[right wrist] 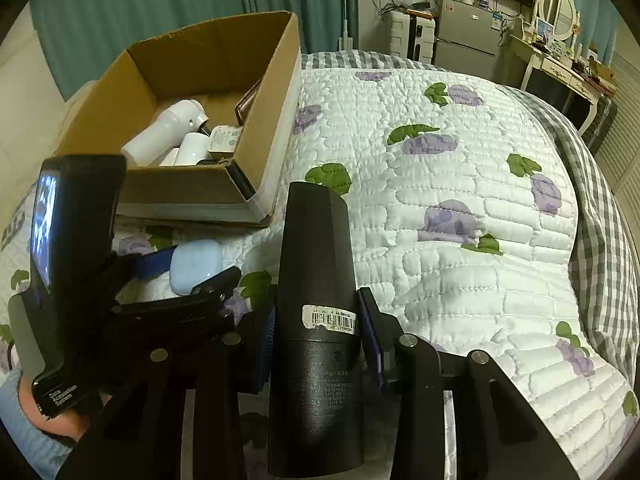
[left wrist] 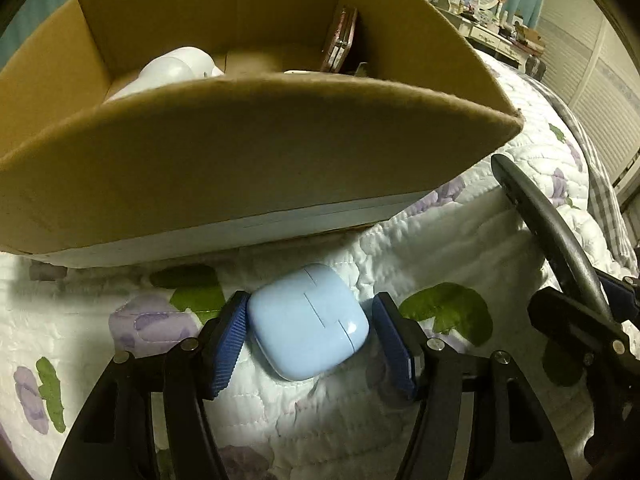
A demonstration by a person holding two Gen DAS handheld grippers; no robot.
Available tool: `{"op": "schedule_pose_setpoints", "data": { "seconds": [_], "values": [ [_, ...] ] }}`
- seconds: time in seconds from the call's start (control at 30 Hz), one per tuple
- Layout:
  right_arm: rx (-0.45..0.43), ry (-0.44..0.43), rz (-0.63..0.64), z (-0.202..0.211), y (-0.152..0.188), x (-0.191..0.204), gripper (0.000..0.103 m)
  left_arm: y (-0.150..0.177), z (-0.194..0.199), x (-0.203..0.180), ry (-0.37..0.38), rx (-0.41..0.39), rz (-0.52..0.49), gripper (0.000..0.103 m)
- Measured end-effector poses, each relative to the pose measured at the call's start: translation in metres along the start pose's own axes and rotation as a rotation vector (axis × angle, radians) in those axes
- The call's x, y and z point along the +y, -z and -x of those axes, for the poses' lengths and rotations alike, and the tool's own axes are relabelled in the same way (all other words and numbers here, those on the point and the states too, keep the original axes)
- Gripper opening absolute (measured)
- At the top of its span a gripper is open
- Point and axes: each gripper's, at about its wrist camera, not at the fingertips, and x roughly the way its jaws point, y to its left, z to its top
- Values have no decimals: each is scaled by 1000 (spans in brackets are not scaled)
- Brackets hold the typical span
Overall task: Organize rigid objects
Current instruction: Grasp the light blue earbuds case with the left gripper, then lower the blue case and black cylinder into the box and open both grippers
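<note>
Open brown cardboard box [right wrist: 188, 92] already holds several white items. Left gripper [left wrist: 310, 330] fingers spread around pale-blue rounded plastic case [left wrist: 308, 322] on quilt — not yet clamped. Right gripper [right wrist: 316, 332] pinches tall black cylindrical bottle [right wrist: 316, 300] — both still unboxed.

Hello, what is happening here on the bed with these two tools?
A person is tidying small items into a cardboard box that stands on the quilt. The left gripper straddles a light blue earbud case lying on the quilt in front of the box; its jaws are not yet closed. The right gripper holds a black bottle. White items and a reddish case already lie in the box.
</note>
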Motion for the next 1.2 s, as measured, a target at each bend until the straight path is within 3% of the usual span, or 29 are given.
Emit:
{"op": "schedule_pose_setpoints", "data": {
  "seconds": [0.07,0.2,0.43,0.67,0.8,0.9,1.2],
  "values": [
    [-2,1,0,1,0,0,36,3,6,-1,-1,-11,-5,58],
    [-17,1,5,11,0,1,36,11,31,-1,-1,-41,-6,58],
    [-98,5,47,57,-4,13,36,24,110,10,16,-159,8,58],
    [-193,-22,99,102,-34,30,36,-11,178,44,-15,-309,6,58],
    [-245,-50,131,114,-65,44,36,-47,174,60,-81,-323,-2,58],
    [-265,-61,141,110,-86,51,36,-64,154,75,-72,-302,20,58],
    [-247,-91,130,47,-128,55,36,-93,83,88,-90,-256,-11,59]
  ]
}}
